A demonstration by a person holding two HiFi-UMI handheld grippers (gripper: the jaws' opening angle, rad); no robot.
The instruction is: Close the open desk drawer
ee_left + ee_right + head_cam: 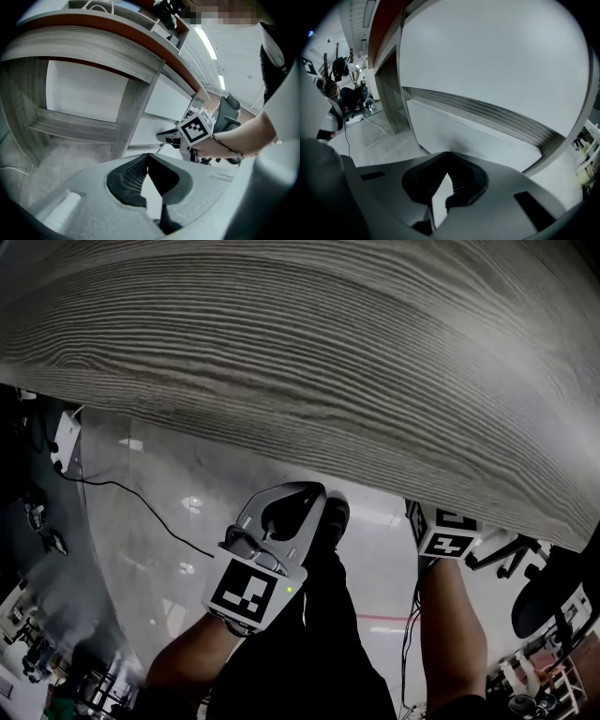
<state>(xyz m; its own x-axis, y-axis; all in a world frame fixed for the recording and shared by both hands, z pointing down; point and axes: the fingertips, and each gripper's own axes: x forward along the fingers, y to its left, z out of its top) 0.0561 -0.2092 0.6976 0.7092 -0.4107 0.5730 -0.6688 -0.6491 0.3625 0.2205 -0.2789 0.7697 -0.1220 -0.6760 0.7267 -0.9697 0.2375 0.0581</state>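
Looking down from the head view, the desk top (328, 352) is grey wood with bold wavy grain. Below it there's a glossy floor (187, 549) and a thin black cable (141, 498). The left gripper (317, 489) hangs out in front, its rounded grey jaws pinched together on nothing. The right gripper (446, 154) is tucked under the desk edge, also closed and empty. Its own view is filled by the smooth white drawer front (487, 140), with a ribbed grey strip (487, 115) above. Only the left gripper view shows its nose right at that drawer; can't tell if it's touching.
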